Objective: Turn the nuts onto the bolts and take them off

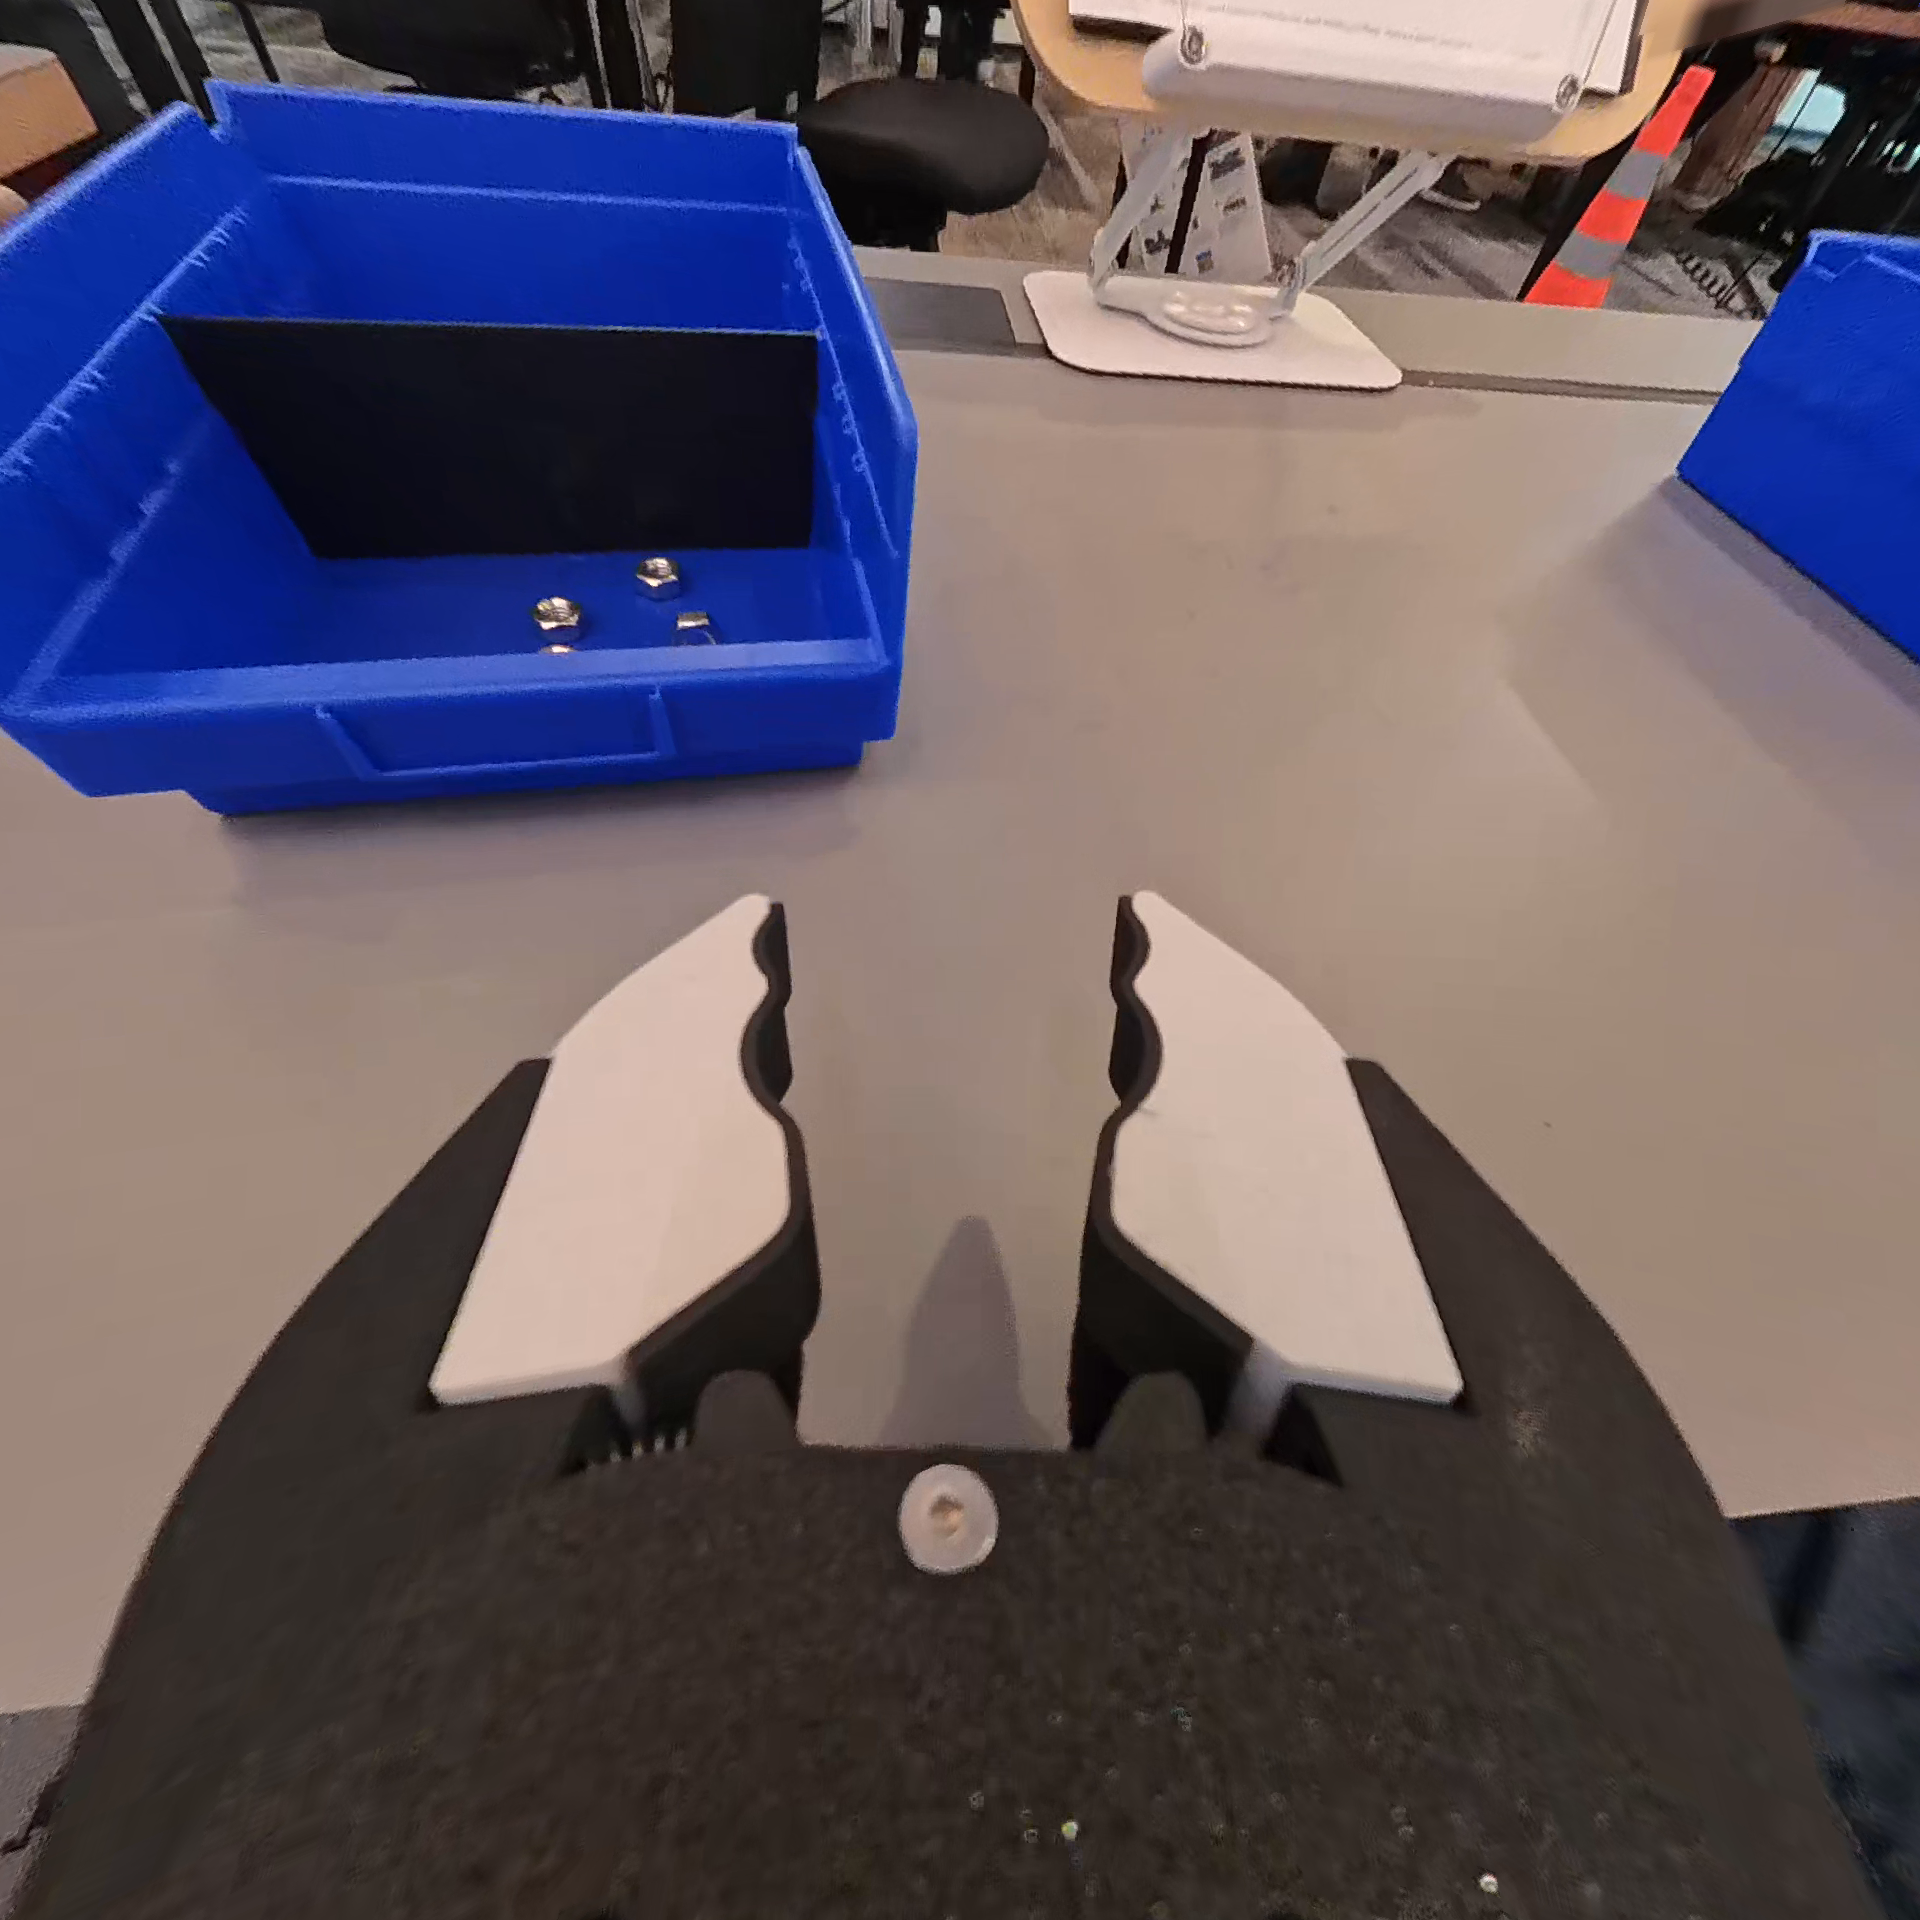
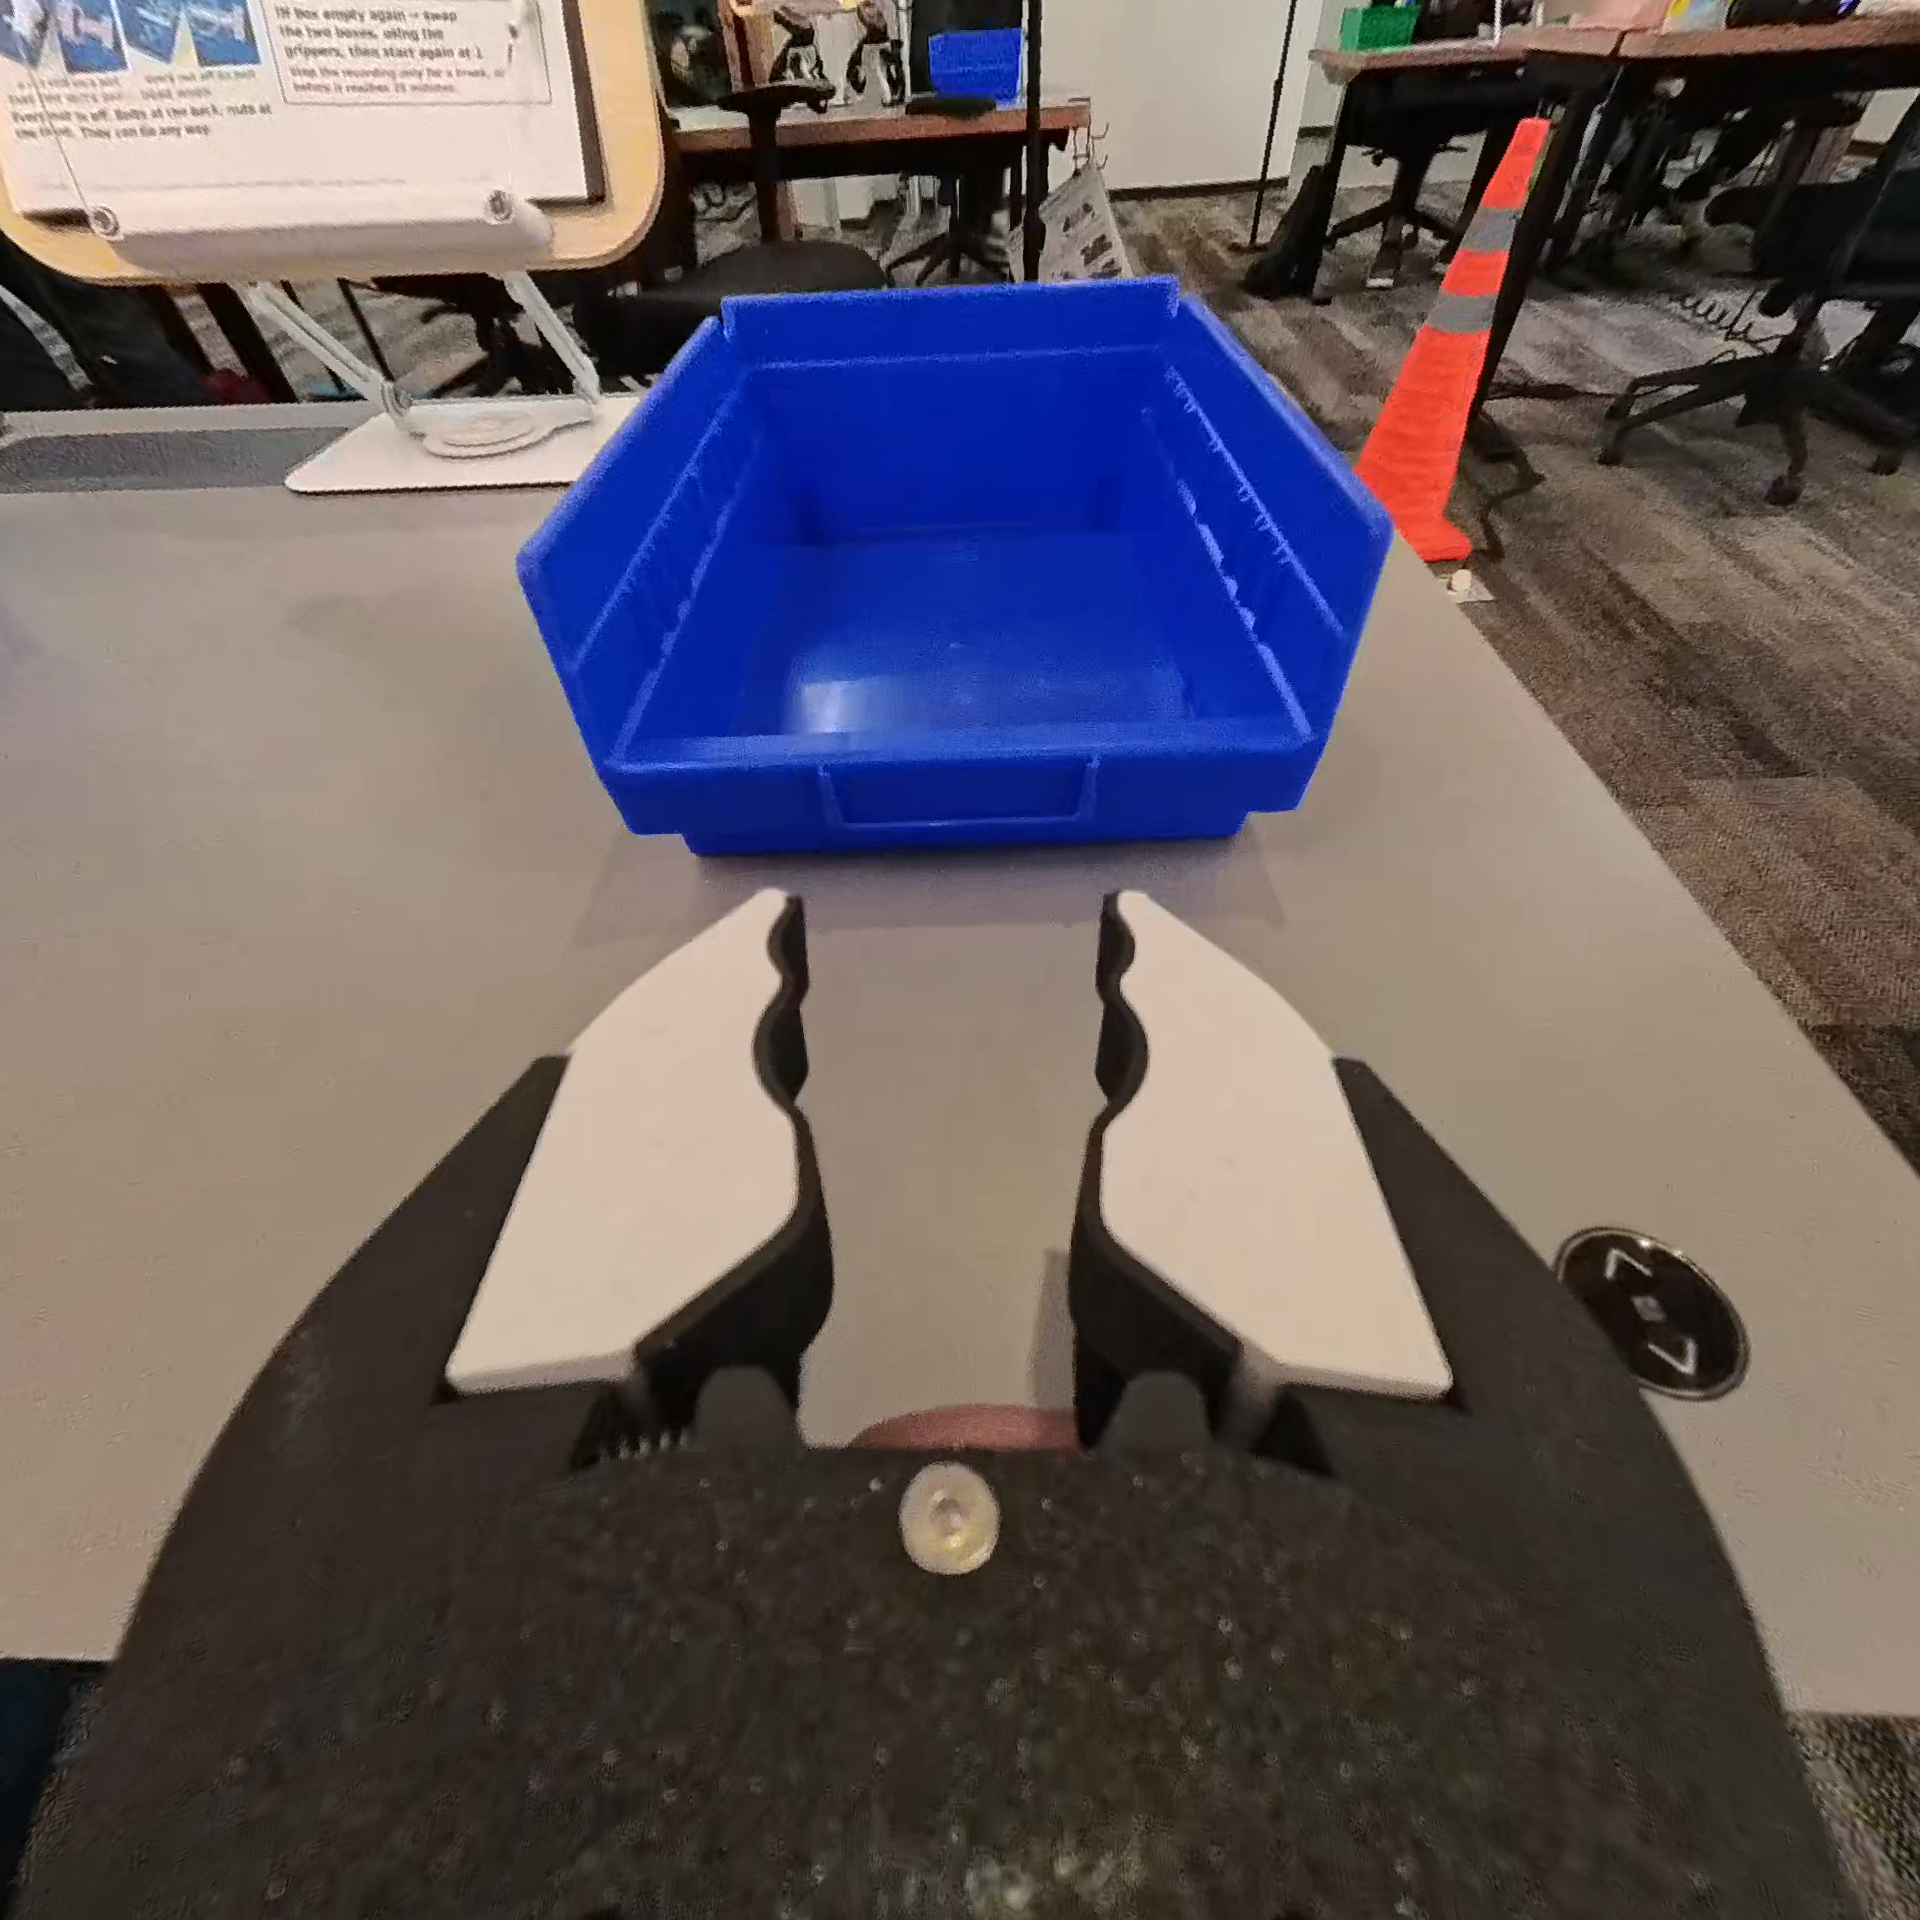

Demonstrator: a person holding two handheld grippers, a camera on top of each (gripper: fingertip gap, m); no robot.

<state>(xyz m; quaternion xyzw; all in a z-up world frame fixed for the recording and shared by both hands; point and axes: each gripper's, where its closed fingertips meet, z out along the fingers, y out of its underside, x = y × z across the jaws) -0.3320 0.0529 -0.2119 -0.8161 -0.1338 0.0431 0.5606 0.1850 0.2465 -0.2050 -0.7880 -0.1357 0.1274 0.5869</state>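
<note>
Left gripper [image 1: 951, 914] and right gripper [image 2: 951, 914] both hover above the table [image 1: 1351, 727], jaws parted, nothing held. Nuts [image 1: 561, 618] lie loose in the front compartment of the left bin [image 1: 520, 717], ahead of a black divider [image 1: 499, 436]; bolts are not visible, possibly behind it. The right bin [image 2: 956, 790] shows no contents. Judged step: fetch a nut. The left gripper should descend steeply over the low front wall and pinch across the flats, since small nuts slide on smooth plastic. Surface is plain grey. Beyond it stand a document stand [image 2: 312, 125], an orange cone [image 2: 1455, 343] and office chairs.
</note>
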